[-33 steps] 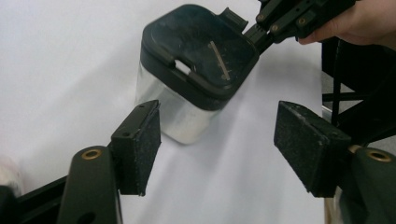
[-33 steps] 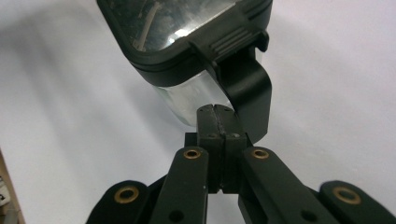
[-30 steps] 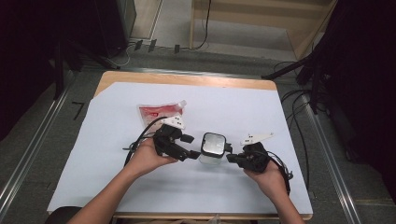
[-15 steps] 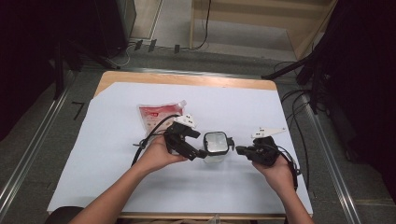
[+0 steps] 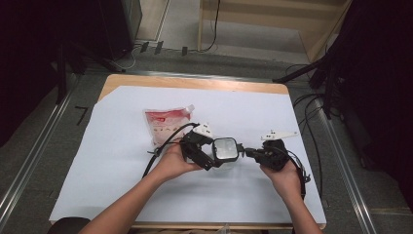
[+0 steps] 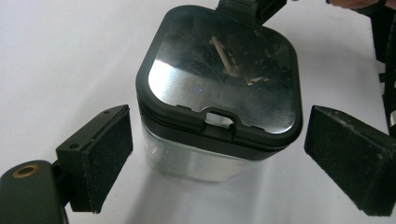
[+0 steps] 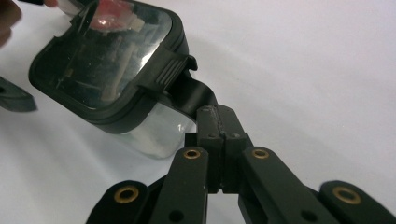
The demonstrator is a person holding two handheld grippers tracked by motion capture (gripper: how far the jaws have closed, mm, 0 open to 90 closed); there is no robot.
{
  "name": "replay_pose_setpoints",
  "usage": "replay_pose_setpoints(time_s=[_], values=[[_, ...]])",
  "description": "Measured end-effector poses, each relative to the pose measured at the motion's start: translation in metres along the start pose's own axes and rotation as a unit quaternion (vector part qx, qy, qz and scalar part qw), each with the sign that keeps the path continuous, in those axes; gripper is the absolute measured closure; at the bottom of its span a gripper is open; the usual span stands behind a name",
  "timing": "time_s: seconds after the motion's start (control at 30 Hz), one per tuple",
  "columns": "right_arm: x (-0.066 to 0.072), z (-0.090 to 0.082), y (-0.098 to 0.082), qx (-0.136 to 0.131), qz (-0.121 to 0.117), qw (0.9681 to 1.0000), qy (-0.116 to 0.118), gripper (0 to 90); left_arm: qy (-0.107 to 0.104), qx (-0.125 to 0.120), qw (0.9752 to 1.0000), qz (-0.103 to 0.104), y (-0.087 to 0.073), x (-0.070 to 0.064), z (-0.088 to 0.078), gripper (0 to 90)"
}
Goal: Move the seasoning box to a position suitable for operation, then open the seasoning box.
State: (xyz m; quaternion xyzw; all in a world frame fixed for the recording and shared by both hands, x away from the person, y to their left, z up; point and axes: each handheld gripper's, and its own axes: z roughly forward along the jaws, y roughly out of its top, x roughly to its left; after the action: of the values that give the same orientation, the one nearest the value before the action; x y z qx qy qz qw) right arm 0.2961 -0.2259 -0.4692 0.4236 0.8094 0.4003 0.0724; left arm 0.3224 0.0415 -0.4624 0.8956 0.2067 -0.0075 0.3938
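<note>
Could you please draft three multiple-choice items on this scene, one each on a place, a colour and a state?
1. Where does the red pouch lie?
A. Beyond the left hand-held gripper
B. On the container
C. At the table's right edge

2. What colour is the frame of the container lid?
A. White
B. Black
C. Red

3. How do the left hand-held gripper's pads stand?
A. Pressed on the container
B. Apart from its sides
C. Shut on the pouch

A: the high view shows the pouch farther up the table.
B: the frame is black in both gripper views.
B: gaps show beside both pads.
</note>
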Motion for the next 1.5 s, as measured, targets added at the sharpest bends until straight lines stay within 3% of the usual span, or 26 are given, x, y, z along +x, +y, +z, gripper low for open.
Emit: replay_pose_setpoints(time_s=[0.33,0.53,0.7,0.93,1.17,1.5], values=[[-0.001,0.003,-0.001,0.0,0.013,0.9999,-0.006,90.0,0.006,-0.003,1.0,0.003,0.001,0.0,0.01,13.5],[-0.001,0.004,-0.002,0.002,0.013,0.9999,-0.009,90.0,0.016,-0.005,0.9998,0.008,0.001,-0.002,0.009,14.0],[0.0,0.005,-0.002,0.002,0.013,0.9999,-0.008,90.0,0.017,-0.021,0.9996,0.006,0.002,-0.002,0.004,15.0],[0.001,0.004,-0.002,0.003,0.01,0.9999,-0.008,90.0,0.022,-0.015,0.9996,0.009,0.003,-0.004,0.003,15.5],[0.0,0.004,-0.003,0.004,0.009,0.9999,-0.006,90.0,0.031,-0.003,0.9991,0.029,0.008,-0.006,0.0,15.6],[0.001,0.003,-0.003,0.003,0.007,0.9999,-0.007,90.0,0.036,-0.007,0.9988,0.033,0.012,-0.009,-0.002,15.5]])
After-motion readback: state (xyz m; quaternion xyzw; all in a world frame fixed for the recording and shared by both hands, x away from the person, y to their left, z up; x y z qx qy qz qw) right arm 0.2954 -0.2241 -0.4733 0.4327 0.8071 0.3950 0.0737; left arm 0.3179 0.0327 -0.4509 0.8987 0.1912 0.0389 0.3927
